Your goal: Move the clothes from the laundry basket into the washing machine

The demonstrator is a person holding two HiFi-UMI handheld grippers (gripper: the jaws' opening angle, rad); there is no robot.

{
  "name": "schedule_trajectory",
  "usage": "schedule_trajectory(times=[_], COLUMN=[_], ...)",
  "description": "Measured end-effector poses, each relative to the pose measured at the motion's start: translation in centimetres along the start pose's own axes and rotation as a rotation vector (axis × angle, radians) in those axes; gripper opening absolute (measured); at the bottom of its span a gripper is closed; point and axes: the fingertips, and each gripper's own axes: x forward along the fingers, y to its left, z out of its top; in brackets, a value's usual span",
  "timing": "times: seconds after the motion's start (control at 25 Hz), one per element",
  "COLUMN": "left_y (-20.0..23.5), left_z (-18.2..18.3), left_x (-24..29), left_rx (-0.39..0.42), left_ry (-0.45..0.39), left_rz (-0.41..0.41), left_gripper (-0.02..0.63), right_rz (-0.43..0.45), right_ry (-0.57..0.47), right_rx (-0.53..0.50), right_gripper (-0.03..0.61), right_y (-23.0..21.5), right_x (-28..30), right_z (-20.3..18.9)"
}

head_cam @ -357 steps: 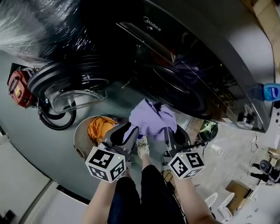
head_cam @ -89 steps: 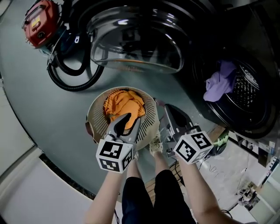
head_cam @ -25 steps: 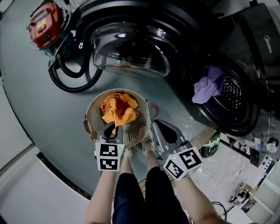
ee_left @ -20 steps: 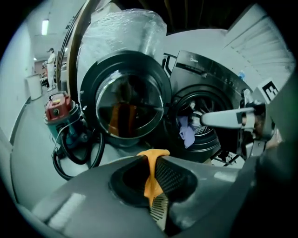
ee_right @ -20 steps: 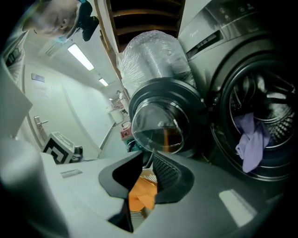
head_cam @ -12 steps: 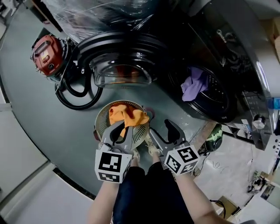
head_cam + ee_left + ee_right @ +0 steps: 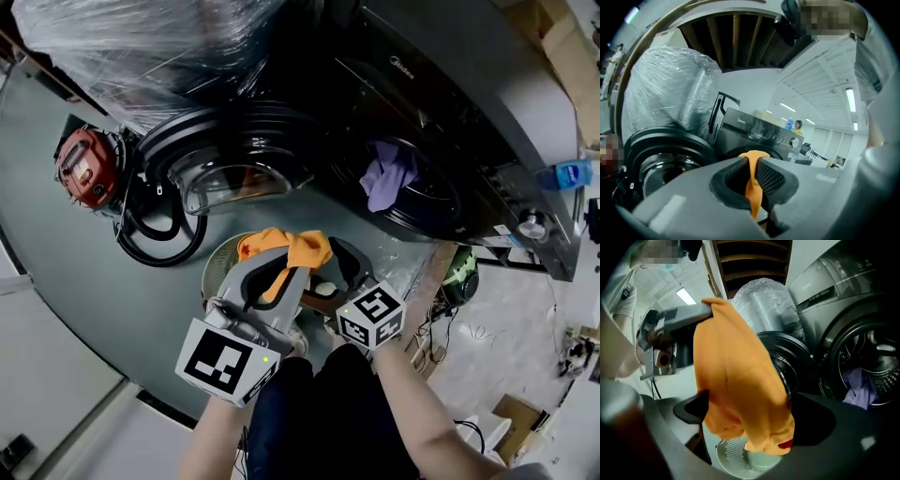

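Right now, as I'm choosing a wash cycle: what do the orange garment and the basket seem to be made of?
The orange garment looks like soft, matte cloth, knit or woven I can't tell; it drapes and bunches in folds. The basket is probably hard plastic: pale, smooth, with moulded slats.

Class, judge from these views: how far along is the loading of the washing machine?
Done: a purple garment lies in the washing machine drum. In hand: the left tool is shut on the orange garment, held above the laundry basket; the right tool's jaws have just been opening, the cloth hanging loose between them. Left: carry the orange garment to the drum.
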Motion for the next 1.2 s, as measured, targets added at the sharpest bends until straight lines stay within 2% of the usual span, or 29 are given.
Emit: schedule_trajectory(times=[0.04, 0.08, 0.12, 0.2, 0.24, 0.44, 0.56, 0.64, 0.8, 1.04, 1.2], left_y=[-0.4, -0.7, -0.9, -1.2, -1.2, -0.2, 0.2, 0.5, 1.3, 2.4, 3.9], left_z=[1.0, 1.7, 2.1, 2.5, 2.5, 0.8, -1.9, -4.2, -9.4, -16.6, -20.4], left_x=[0.3, 0.6, 1.0, 1.9, 2.4, 5.1, 7.0, 8.5, 11.2, 13.2, 14.5], left_rx=[0.000, -0.002, -0.007, -0.017, -0.023, -0.045, -0.015, -0.016, -0.057, -0.161, -0.213], left_ry=[-0.025, -0.040, -0.044, -0.049, -0.056, -0.049, 0.021, 0.072, 0.142, 0.228, 0.253], left_rz=[-0.023, -0.041, -0.054, -0.067, -0.065, -0.033, -0.018, -0.009, 0.028, 0.080, 0.124], left_gripper=[0.028, 0.028, 0.028, 0.028, 0.028, 0.029, 0.041, 0.073, 0.171, 0.199, 0.204], right_rz=[-0.008, -0.029, -0.061, -0.135, -0.165, -0.248, -0.312, -0.369, -0.448, -0.546, -0.610], right_ry=[0.011, 0.014, 0.003, -0.046, -0.066, -0.123, -0.168, -0.194, -0.240, -0.322, -0.367], right_rx=[-0.023, -0.045, -0.056, -0.039, -0.025, 0.087, 0.138, 0.153, 0.178, 0.253, 0.346], right_gripper=[0.555, 0.500, 0.392, 0.112, 0.061, 0.052, 0.052, 0.052, 0.054, 0.054, 0.053], right_y=[-0.3, -0.7, -1.3, -2.9, -3.8, -8.3, -11.5, -13.6, -17.3, -23.0, -27.9], right_x=[0.0, -0.2, -0.5, -1.6, -2.2, -5.3, -7.5, -8.9, -10.2, -9.7, -8.3], right_z=[-0.1, -0.2, -0.1, 0.5, 0.8, 1.5, 1.9, 2.2, 2.0, 0.4, -2.0])
